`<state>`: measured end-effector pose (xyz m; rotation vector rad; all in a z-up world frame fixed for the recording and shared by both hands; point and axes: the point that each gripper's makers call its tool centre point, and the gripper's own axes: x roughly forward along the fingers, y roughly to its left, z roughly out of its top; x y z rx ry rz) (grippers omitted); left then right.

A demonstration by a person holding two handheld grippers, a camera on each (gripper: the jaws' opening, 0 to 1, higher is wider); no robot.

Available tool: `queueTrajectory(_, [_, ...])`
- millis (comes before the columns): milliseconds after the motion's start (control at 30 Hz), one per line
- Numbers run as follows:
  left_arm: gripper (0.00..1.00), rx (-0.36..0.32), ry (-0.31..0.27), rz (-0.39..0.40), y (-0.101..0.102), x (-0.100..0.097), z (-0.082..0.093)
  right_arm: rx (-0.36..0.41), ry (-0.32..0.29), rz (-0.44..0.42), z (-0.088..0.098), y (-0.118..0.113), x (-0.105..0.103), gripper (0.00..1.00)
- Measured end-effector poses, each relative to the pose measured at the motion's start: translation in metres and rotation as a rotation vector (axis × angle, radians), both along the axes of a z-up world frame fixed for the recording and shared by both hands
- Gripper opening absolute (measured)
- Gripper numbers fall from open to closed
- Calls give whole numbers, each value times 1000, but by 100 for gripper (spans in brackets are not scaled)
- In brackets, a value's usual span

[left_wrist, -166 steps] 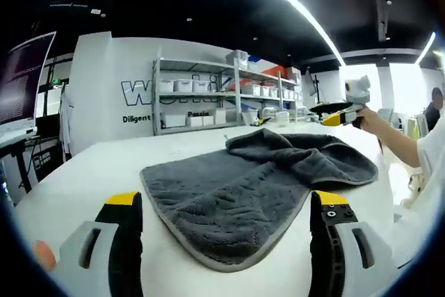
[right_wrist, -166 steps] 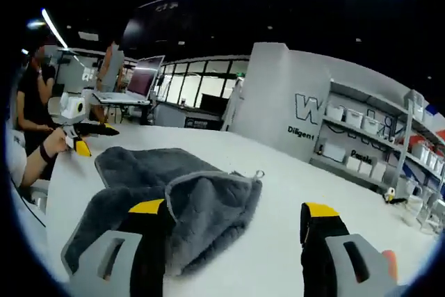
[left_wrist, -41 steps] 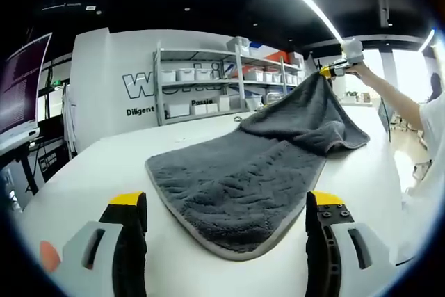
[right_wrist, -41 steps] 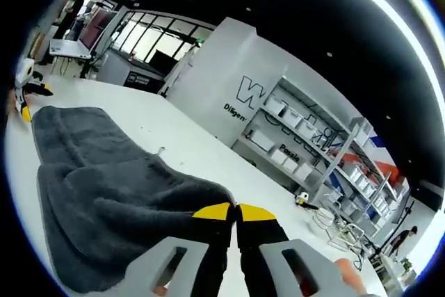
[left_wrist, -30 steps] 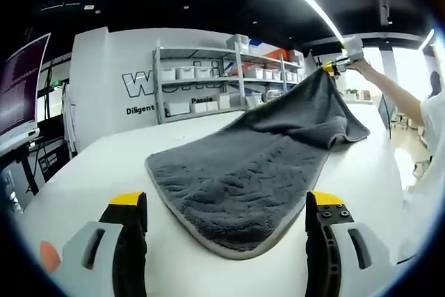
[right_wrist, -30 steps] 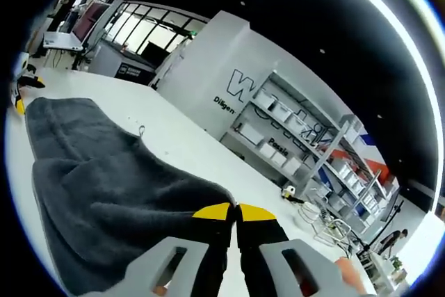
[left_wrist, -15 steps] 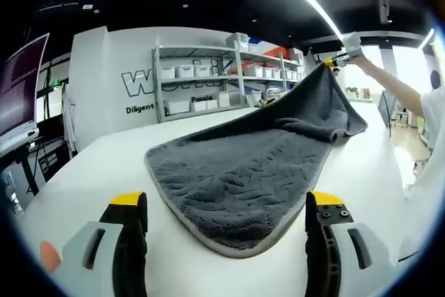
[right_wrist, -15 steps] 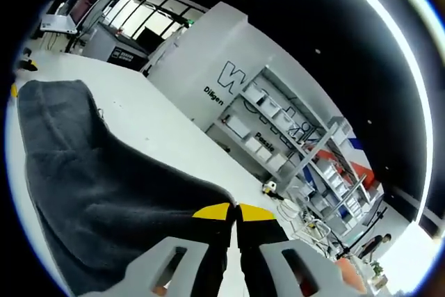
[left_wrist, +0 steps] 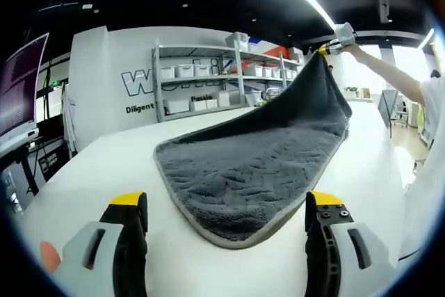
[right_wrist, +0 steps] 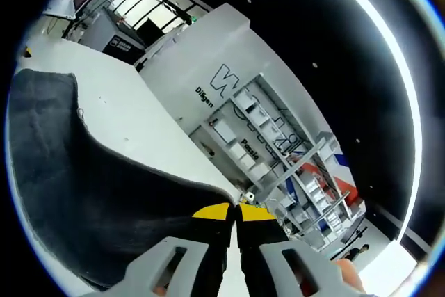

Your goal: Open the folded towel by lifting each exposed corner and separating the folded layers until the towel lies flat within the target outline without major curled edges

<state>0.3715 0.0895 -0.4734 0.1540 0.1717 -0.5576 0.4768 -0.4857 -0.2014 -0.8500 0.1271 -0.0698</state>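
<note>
Towel (left_wrist: 257, 165) corner higher, fold gone

Towel (left_wrist: 257, 165) on table (left_wrist: 90, 165); shelving (left_wrist: 208, 88) behind.

We hold our left gripper (left_wrist: 222, 241) low with its two yellow-tipped jaws spread wide apart and nothing between them. Our right gripper (right_wrist: 234, 213) has its jaws pressed together, pinching the edge of the grey towel (left_wrist: 257, 165), and in the left gripper view we see it (left_wrist: 332, 45) raised high at the end of our outstretched right arm (left_wrist: 389, 78), with our hand (left_wrist: 348, 48) wrapped around it.
</note>
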Motion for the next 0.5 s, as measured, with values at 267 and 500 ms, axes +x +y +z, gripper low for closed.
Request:
queueTrajectory(267, [93, -1, -3, -4, -1, 0, 1, -23, -2, 2, 10, 12, 14, 0])
queueTrajectory(500, [93, 0, -4, -7, -1, 0, 1, -47, 29, -15, 0, 12, 25, 0])
